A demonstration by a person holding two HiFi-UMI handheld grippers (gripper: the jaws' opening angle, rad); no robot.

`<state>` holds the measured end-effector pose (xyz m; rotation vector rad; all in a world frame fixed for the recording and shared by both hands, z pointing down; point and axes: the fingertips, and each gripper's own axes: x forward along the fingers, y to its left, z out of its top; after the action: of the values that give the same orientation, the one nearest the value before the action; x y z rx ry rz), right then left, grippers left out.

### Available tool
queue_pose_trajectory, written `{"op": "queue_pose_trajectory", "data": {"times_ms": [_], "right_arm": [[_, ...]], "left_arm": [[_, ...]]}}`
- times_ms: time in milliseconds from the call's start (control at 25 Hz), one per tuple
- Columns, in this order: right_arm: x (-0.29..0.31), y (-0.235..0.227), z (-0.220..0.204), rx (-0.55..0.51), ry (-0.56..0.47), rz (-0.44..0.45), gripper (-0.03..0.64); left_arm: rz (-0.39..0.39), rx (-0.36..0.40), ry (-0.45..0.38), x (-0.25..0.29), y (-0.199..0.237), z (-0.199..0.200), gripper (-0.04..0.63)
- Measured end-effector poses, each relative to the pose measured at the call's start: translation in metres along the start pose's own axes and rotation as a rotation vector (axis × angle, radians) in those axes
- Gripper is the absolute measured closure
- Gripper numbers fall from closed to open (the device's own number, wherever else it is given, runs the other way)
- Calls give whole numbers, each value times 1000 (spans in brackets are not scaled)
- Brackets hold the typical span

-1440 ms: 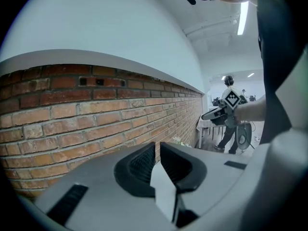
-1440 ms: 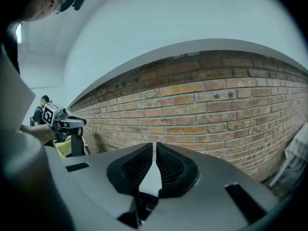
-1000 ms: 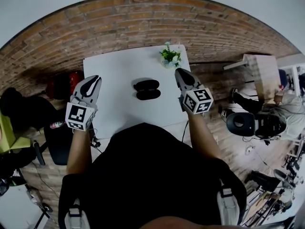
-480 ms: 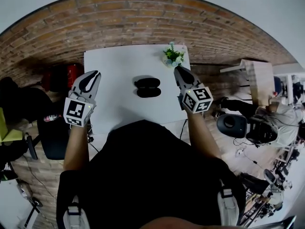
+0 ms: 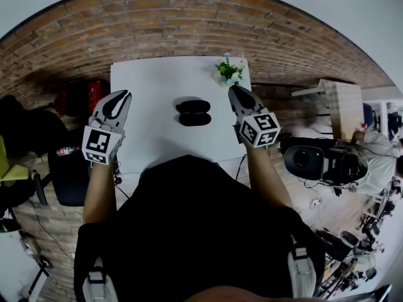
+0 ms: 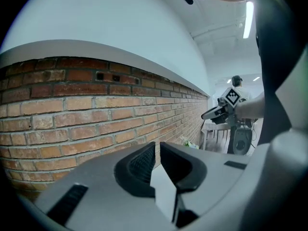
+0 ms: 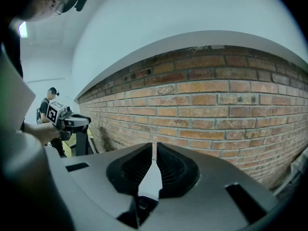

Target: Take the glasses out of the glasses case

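Note:
A black glasses case (image 5: 193, 107) lies on the white table (image 5: 151, 93) near its middle, with a second dark oval piece (image 5: 194, 119) right in front of it; I cannot tell whether the glasses are inside. My left gripper (image 5: 118, 102) hovers over the table's left edge, jaws shut and empty. My right gripper (image 5: 239, 97) hangs at the table's right edge, also shut and empty. Both point toward the brick wall and stay apart from the case. In the left gripper view the left gripper (image 6: 157, 150) faces bricks, as does the right gripper (image 7: 154, 150) in its own view.
A small potted plant (image 5: 227, 72) stands at the table's far right corner, close to my right gripper. A brick wall (image 5: 189, 24) runs behind the table. A red object (image 5: 93, 92) sits left of the table; a person (image 5: 371, 145) and chairs are at the right.
Both grippers have drifted slightly forward and stayed shut. The case has not moved on the table.

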<state>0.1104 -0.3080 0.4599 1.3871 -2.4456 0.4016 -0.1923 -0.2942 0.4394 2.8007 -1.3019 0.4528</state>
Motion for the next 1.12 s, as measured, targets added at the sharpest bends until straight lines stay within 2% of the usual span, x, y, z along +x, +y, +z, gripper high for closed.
{"op": "queue_pose_trajectory", "data": {"times_ms": [560, 1120], "right_arm": [[2, -32, -1, -17, -9, 88, 572], [19, -42, -22, -56, 53, 182, 571]], "left_arm": [[95, 7, 13, 6, -22, 20, 557], [165, -16, 33, 11, -41, 22, 557]]}}
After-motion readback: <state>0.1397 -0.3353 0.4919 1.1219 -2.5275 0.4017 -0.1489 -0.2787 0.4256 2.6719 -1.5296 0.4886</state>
